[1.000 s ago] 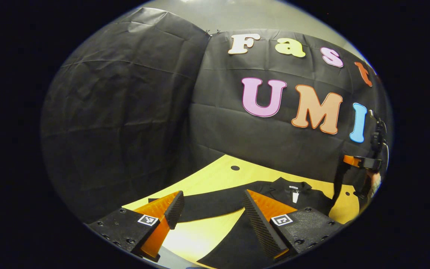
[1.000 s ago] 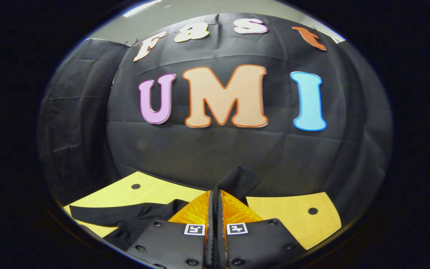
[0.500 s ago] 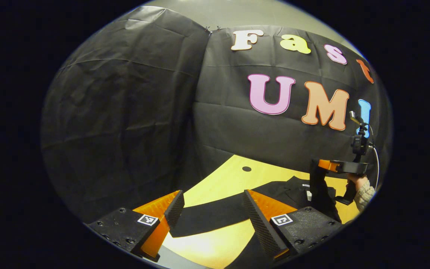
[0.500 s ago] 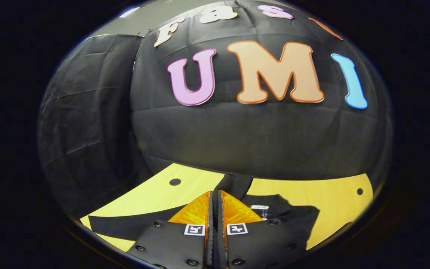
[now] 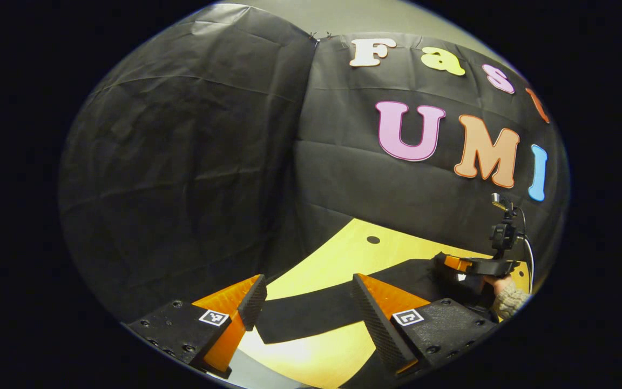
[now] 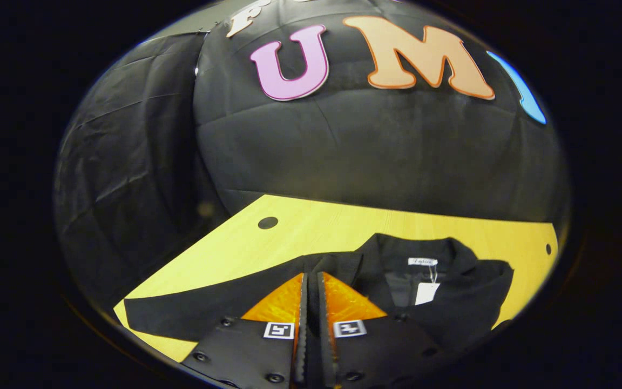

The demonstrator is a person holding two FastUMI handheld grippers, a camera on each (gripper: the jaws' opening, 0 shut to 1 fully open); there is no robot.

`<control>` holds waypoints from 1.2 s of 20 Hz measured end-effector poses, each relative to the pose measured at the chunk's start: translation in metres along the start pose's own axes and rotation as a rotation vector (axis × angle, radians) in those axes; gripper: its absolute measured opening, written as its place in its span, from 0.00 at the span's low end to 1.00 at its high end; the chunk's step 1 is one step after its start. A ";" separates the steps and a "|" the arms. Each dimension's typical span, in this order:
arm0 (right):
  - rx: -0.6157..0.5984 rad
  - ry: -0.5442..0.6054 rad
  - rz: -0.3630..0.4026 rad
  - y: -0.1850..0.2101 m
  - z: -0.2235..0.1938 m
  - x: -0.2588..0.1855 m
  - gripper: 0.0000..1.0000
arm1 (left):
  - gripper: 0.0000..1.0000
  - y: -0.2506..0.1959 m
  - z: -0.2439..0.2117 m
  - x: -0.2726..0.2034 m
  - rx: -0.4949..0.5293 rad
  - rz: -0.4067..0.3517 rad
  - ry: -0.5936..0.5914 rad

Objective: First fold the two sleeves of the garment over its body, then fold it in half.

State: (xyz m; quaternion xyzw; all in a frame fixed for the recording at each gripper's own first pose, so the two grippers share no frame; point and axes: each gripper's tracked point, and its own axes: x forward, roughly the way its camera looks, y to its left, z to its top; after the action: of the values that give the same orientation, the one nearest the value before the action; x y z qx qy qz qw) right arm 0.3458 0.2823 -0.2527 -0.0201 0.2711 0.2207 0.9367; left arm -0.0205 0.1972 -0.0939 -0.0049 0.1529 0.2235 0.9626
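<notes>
A black garment (image 6: 467, 302) with a collar and a white hang tag (image 6: 425, 293) lies flat on the yellow table (image 6: 343, 227). My right gripper (image 6: 311, 278) is low over its chest. The jaws stand a narrow slit apart with the black sleeve cuff (image 6: 338, 263) pinched between them. The other sleeve (image 6: 192, 313) stretches out flat to the left. In the left gripper view my left gripper (image 5: 305, 296) hovers open above that outstretched sleeve (image 5: 311, 310), holding nothing. Farther right, the right gripper (image 5: 467, 265) rests on the garment, held by a hand in a knit sleeve (image 5: 508, 300).
Black cloth walls close the booth behind and to the left of the table. Small round holes (image 6: 268, 222) (image 6: 548, 249) mark the table's far corners. Bare yellow wood (image 5: 338, 259) runs beyond the garment toward the wall.
My right gripper has carried the sleeve cuff leftward and down from mid-air onto the garment's body. The left gripper has stayed open, drifting slightly over the outstretched sleeve.
</notes>
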 end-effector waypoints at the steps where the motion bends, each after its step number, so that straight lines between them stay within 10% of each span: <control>1: 0.015 0.006 0.006 -0.001 0.000 0.002 0.31 | 0.94 -0.001 -0.003 0.000 0.005 -0.002 0.012; 4: 0.027 0.010 -0.030 -0.015 0.006 0.001 1.00 | 0.94 -0.003 -0.008 0.002 0.014 -0.007 0.023; 14: -0.019 -0.044 -0.081 -0.037 0.027 -0.031 0.98 | 0.94 -0.013 -0.026 0.020 0.020 -0.028 0.052; 24: -0.023 -0.157 -0.260 -0.117 0.019 -0.156 0.98 | 0.96 0.005 -0.100 0.050 0.007 0.015 0.239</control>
State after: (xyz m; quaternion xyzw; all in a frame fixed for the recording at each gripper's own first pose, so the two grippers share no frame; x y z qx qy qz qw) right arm 0.2871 0.1173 -0.1657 -0.0485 0.1896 0.1015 0.9754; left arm -0.0091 0.2157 -0.2044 -0.0271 0.2676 0.2282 0.9357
